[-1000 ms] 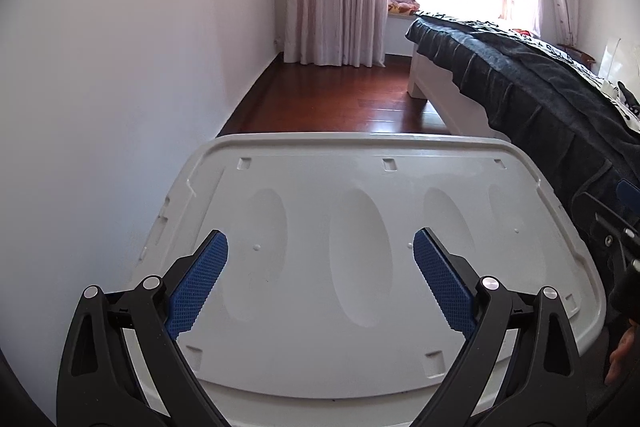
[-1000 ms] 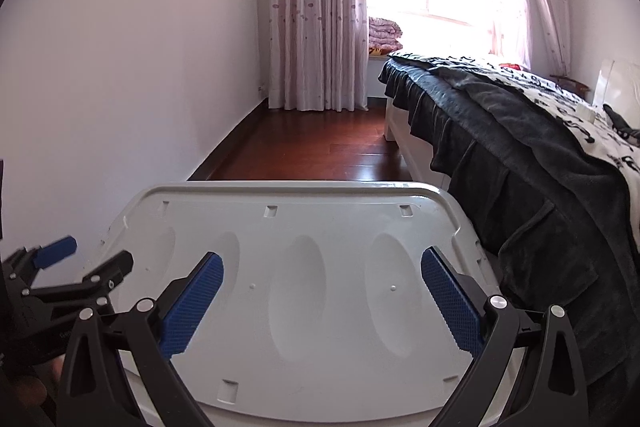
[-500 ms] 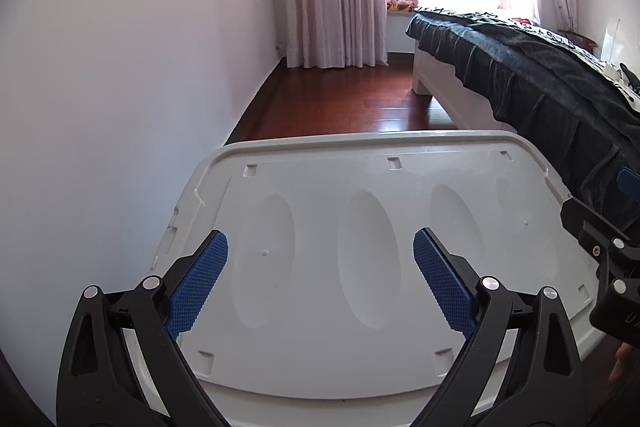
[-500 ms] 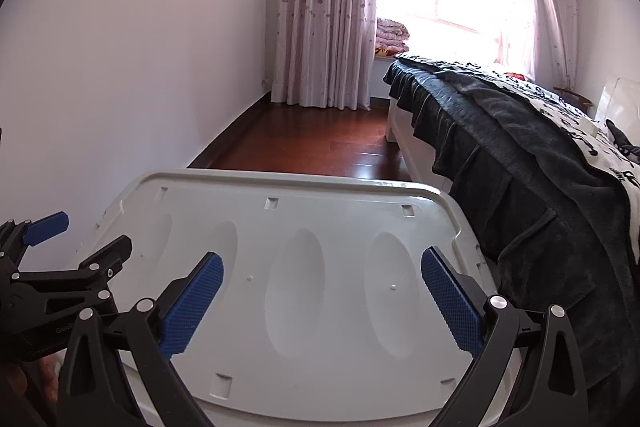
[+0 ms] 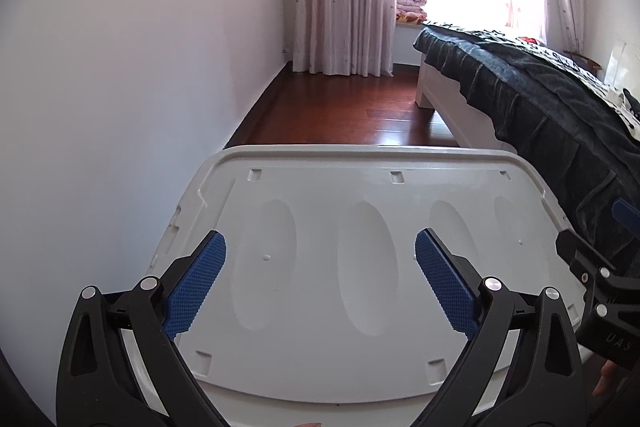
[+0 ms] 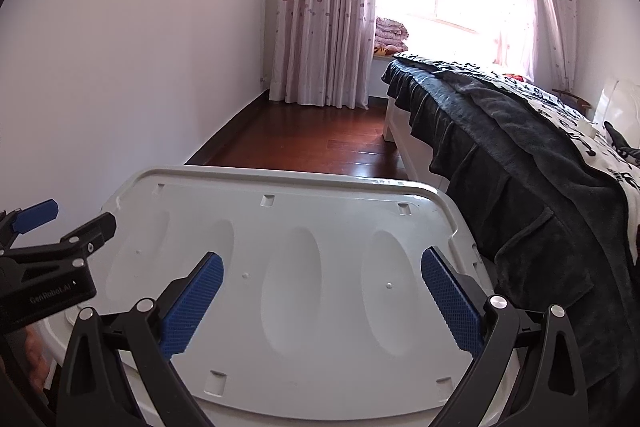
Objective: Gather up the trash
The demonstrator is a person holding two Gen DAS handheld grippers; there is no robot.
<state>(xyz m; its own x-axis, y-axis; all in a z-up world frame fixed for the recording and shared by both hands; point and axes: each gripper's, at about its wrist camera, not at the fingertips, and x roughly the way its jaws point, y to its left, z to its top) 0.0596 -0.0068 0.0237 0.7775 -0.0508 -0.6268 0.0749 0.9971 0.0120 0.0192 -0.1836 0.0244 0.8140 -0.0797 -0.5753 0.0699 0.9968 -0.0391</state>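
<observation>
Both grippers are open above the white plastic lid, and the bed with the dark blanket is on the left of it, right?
Not quite: the bed is on the right of the white lid, as the right wrist view shows. The rest holds: left gripper and right gripper are open above it.

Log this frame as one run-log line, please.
left hand-held gripper: open, empty | right hand-held gripper: open, empty | both over white bin lid | trash: none visible | bed to the right
</observation>
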